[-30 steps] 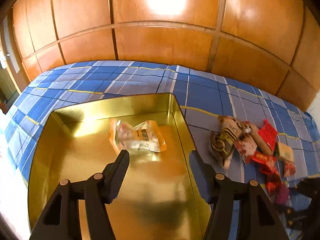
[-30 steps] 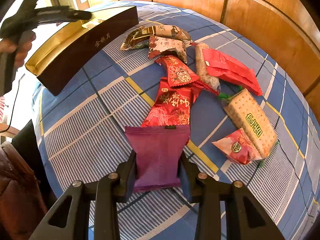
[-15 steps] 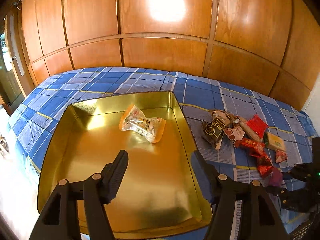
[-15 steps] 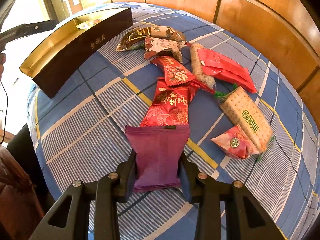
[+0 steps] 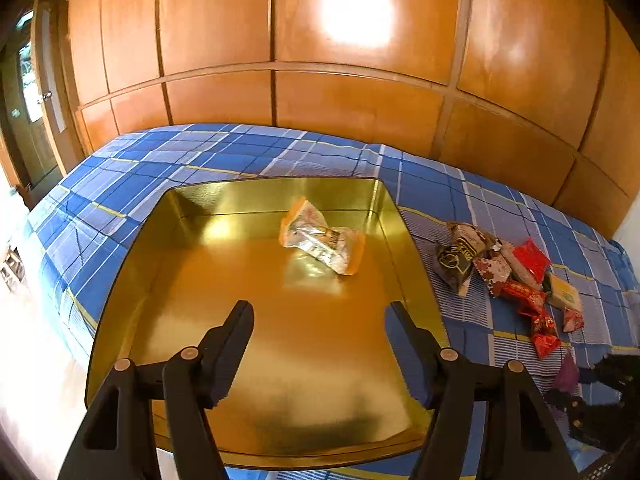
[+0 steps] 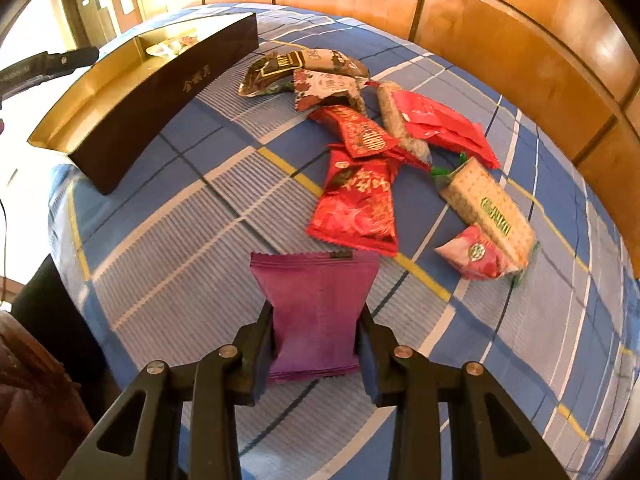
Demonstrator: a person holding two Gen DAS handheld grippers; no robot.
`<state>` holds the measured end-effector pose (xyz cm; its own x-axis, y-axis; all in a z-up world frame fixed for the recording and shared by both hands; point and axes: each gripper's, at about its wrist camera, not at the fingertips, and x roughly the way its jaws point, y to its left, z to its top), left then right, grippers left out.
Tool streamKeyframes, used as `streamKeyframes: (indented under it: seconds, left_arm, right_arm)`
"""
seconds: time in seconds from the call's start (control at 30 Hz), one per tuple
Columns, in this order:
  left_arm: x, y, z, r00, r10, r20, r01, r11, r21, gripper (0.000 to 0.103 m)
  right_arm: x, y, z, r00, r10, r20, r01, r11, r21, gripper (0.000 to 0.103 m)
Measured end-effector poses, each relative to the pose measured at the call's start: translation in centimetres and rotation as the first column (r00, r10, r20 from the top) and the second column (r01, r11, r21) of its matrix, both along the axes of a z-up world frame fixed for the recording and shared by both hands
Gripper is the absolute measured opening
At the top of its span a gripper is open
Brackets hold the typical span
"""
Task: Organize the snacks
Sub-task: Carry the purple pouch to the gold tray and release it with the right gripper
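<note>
- Right tongs (image 6: 316, 344): jaws pinched onto the lower half of a flat purple foil snack packet (image 6: 314, 308), one pad on each long edge. The top seal sticks out ahead of the tips, so the pack looks gripped for carrying, not just nudged.
- Whether the purple packet is clear of the blue plaid cloth tabletop (image 6: 168, 240) or resting on it: cannot tell.
- Left tongs (image 5: 320, 340): jaws opening, about half spread, nothing between them. They hover over the near part of the shallow gold-lined rectangular tin box (image 5: 132, 264).
- One clear-and-orange wrapped snack (image 5: 322, 240) lies in the tin, ahead of the left tongs and a little right, near the far wall. Probably the first item sorted.
- From the right wrist view the tin shows its dark brown outer wall (image 6: 160, 96) with gold lettering, far ahead-left of the right tongs. That looks like where the purple packet goes next.
- Unsorted pile sits ahead of the right tongs, packs overlapping: big red patterned pouch (image 6: 356, 204) just beyond the purple one, smaller red packet (image 6: 362, 136), dark brown wrapper (image 6: 288, 68), red-and-white patterned pack (image 6: 326, 90), plain red bag (image 6: 440, 128), beige cracker pack with green print (image 6: 492, 204), small pink-red round-logo packet (image 6: 474, 254).
- Judgement: early in the task, most snacks still outside the tin.
</note>
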<state>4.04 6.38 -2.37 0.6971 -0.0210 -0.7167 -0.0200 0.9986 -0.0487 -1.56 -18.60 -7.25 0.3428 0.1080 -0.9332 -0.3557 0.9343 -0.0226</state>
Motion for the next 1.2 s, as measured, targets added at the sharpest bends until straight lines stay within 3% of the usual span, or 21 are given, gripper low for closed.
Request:
streamKeyframes:
  seconds: [0.27, 0.63, 0.83, 1.0, 1.2]
  left_arm:
    - [-0.5, 1.6, -0.3, 0.999, 0.035, -0.001, -0.035, 0.999, -0.014, 0.069]
    - [-1.1, 4.8, -0.7, 0.993, 0.116, -0.007, -0.116, 0.992, -0.043, 0.069]
    - [-1.4, 6.7, -0.9, 0.987, 0.162, -0.008, -0.162, 0.985, -0.054, 0.069]
    - [-1.6, 7.7, -1.4, 0.983, 0.181, -0.02, -0.182, 0.981, -0.063, 0.069]
    - [-1.6, 8.3, -1.9, 0.979, 0.201, -0.033, -0.202, 0.977, -0.061, 0.069]
  right_arm:
    - [0.5, 2.8, 3.1, 0.999, 0.006, 0.041, -0.012, 0.992, 0.125, 0.036]
    - [4.8, 11.1, 7.5, 0.988, 0.097, 0.122, -0.127, 0.955, 0.267, 0.036]
    - [8.3, 15.3, 7.7, 0.987, 0.112, 0.119, -0.141, 0.95, 0.279, 0.037]
    - [11.0, 18.0, 5.4, 0.991, 0.098, 0.091, -0.117, 0.967, 0.225, 0.038]
    - [10.4, 18.6, 4.8, 0.99, 0.084, 0.112, -0.106, 0.974, 0.203, 0.044]
